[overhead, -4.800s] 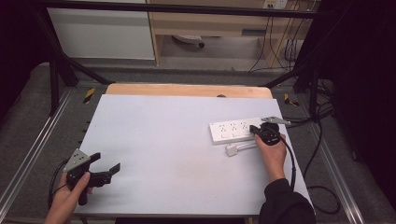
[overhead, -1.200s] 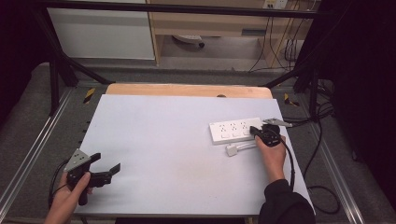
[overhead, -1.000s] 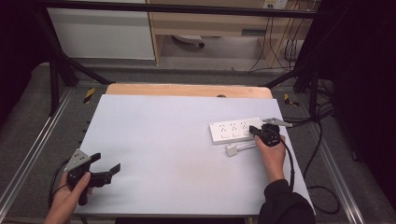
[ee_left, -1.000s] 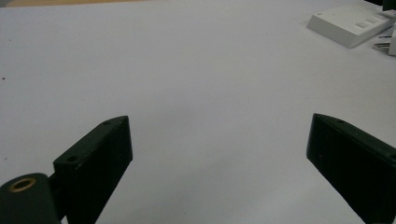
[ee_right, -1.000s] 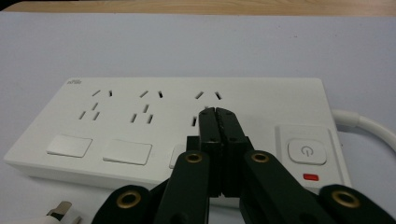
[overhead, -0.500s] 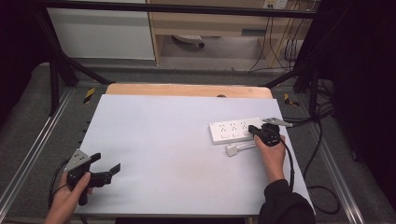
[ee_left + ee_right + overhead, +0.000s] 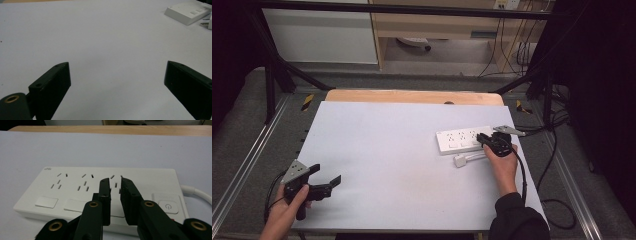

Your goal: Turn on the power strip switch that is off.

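Pale grey mat (image 7: 387, 150) spread over a wooden table (image 7: 412, 96), with a strip of bare wood left showing along the far edge. Dark grey floor (image 7: 242, 135) to either side, crossed by metal rails (image 7: 242, 170) and black frame bars (image 7: 272, 75). Beyond the table, a white cabinet (image 7: 319, 32) beside an open wooden shelf unit (image 7: 447, 30). Black cables (image 7: 512, 50) hanging at the back right and trailing over the floor. Deep shadow along the right side and in the far left corner.

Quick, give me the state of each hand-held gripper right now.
Left hand-held gripper: open, holding nothing, over bare table.
Right hand-held gripper: nearly closed, a narrow gap, nothing between the jaws, over the power strip.
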